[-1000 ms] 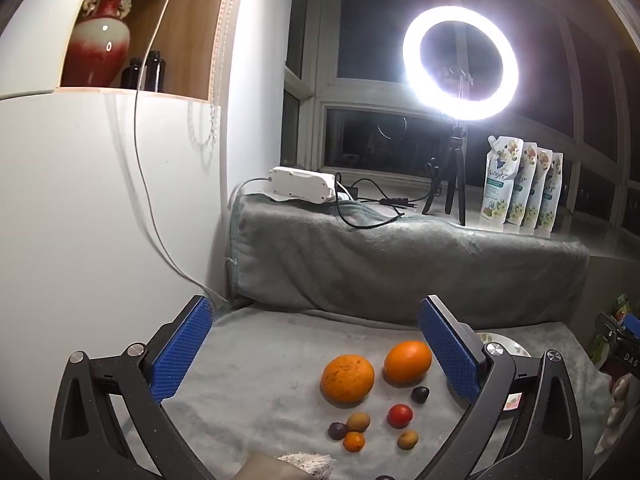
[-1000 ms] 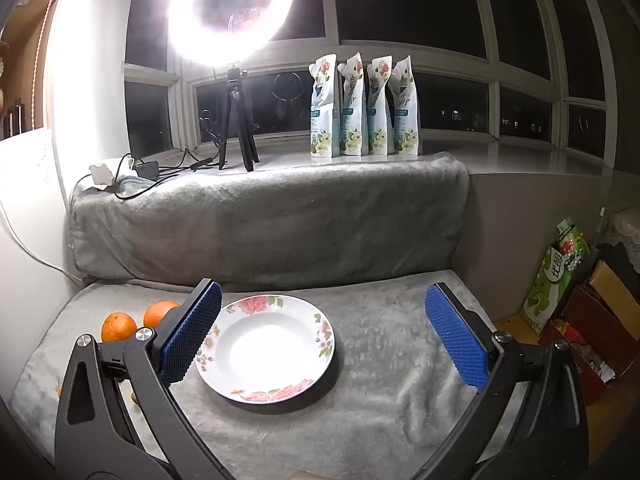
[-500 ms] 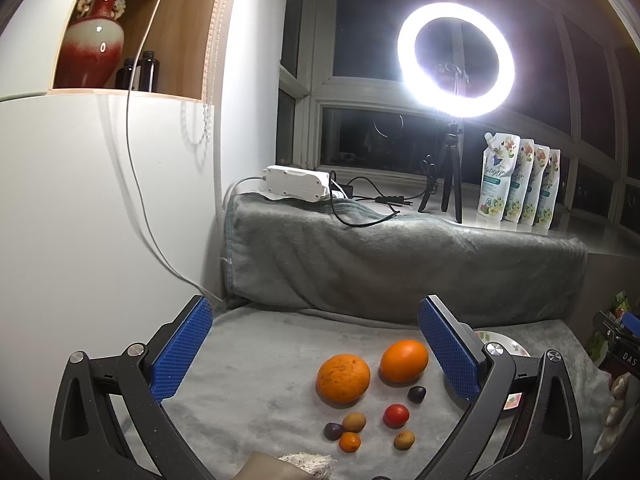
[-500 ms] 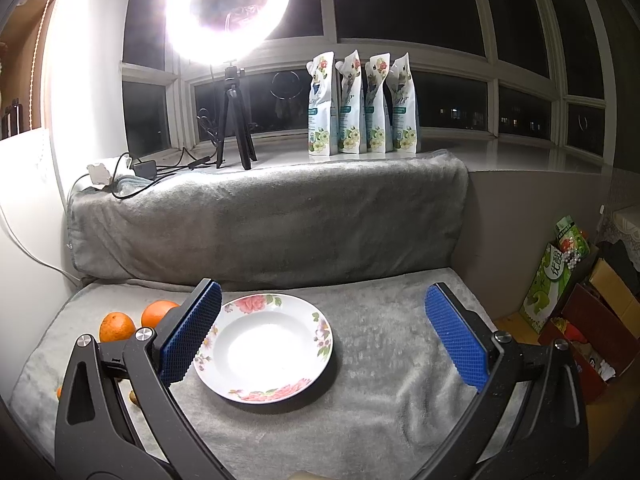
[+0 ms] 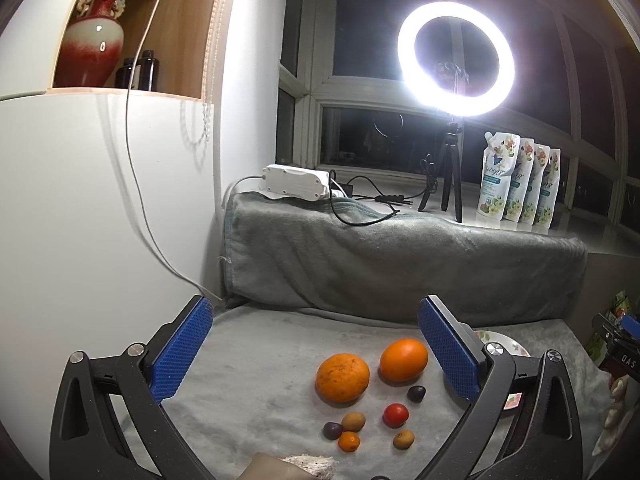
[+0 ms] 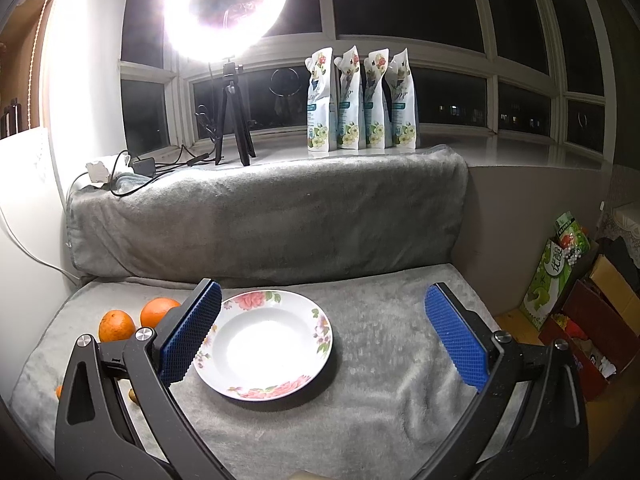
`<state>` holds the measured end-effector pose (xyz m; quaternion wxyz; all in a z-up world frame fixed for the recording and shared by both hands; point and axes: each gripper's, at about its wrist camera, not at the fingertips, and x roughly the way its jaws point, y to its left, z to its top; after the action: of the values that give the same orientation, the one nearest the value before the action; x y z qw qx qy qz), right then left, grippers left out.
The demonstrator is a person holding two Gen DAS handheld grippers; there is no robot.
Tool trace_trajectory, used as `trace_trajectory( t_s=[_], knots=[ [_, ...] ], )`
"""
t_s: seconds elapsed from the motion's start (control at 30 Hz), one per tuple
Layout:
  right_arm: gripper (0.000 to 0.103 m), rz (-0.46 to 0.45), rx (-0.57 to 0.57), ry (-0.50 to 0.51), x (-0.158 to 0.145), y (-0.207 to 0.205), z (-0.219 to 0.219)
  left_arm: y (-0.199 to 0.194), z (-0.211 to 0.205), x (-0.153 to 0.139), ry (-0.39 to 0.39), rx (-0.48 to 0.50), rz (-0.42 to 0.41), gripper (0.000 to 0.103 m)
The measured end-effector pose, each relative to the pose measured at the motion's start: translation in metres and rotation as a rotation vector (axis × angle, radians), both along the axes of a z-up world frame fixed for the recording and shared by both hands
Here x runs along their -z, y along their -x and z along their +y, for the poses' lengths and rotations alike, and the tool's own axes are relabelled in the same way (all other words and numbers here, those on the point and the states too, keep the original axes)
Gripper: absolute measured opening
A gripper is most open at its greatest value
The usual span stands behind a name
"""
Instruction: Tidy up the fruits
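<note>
Two oranges (image 5: 343, 377) (image 5: 403, 360) lie on the grey blanket (image 5: 260, 380), with several small fruits in front of them: a red one (image 5: 395, 415), a dark one (image 5: 416, 393), a tan one (image 5: 353, 421) and a tiny orange one (image 5: 349, 441). My left gripper (image 5: 316, 348) is open and empty above and behind them. A white floral plate (image 6: 308, 344) sits empty to the right of the oranges (image 6: 116, 325). My right gripper (image 6: 324, 332) is open and empty over the plate.
A padded grey backrest (image 6: 264, 216) runs behind the surface. The sill holds a ring light on a tripod (image 5: 454, 60), cables, a white power unit (image 5: 296, 182) and several pouches (image 6: 360, 100). A white cabinet (image 5: 80, 220) stands left. Boxes (image 6: 580, 312) sit on the floor at right.
The left wrist view has shifted slightly, so the fruits sit a little further left and lower between the fingers. The right wrist view is nearly unchanged. Both grippers stay open.
</note>
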<state>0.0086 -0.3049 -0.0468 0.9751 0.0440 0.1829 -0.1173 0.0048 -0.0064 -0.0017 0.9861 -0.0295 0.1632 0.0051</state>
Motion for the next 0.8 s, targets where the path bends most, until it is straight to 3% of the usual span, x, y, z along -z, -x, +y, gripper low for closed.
trace_trajectory(
  t_s=[0.8],
  knots=[
    [0.103,0.006,0.001,-0.002,0.003,-0.0014,0.001,-0.0003,0.0005,0.0013,0.008,-0.002,0.003,0.102]
  ],
)
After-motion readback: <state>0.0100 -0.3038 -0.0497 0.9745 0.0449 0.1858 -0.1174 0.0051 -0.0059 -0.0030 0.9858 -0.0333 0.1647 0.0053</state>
